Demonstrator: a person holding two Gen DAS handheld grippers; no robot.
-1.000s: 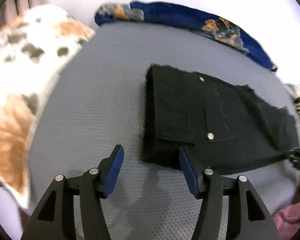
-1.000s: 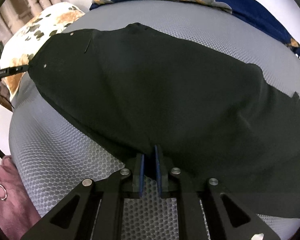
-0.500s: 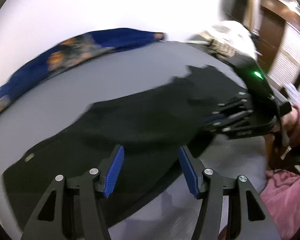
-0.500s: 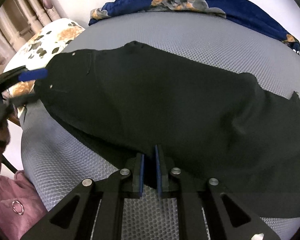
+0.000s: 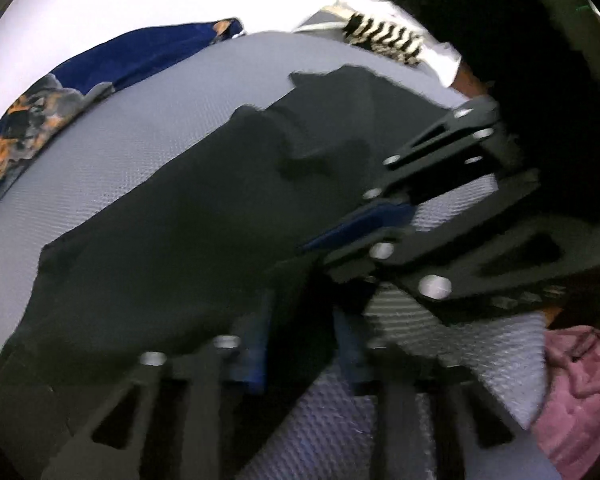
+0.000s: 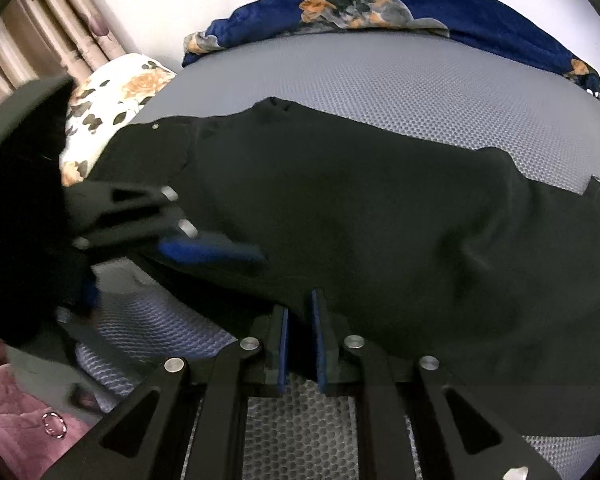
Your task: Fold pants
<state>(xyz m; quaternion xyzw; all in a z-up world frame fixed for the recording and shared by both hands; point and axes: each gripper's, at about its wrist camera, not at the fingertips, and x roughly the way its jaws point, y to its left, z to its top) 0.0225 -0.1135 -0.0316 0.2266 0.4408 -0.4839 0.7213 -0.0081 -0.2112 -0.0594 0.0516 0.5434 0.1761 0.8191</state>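
1. The pants (image 6: 340, 208) lie flat across the middle of a grey mesh bed (image 6: 380, 80), waist toward the patterned pillow (image 6: 112, 96), legs running off the other way.
2. The right gripper (image 6: 299, 336) has its jaws pinched narrow on the near edge of the pants, probably to pin or lift that edge for a fold.
3. The left gripper (image 5: 300, 344) sits just beside it at the same edge. Its jaws stand partly apart with black cloth between them; the picture is blurred, so I cannot tell whether they grip.
4. Two holds close together on one edge suggest that edge will be carried over as a straight line.
5. The mesh surface looks grippy, so the cloth should stay put, not slide.
6. A blue blanket (image 6: 420, 4) lies along the far edge of the bed against a white wall; curtains (image 6: 40, 48) hang beyond the pillow, and pink fabric (image 5: 572, 384) shows nearest the person.
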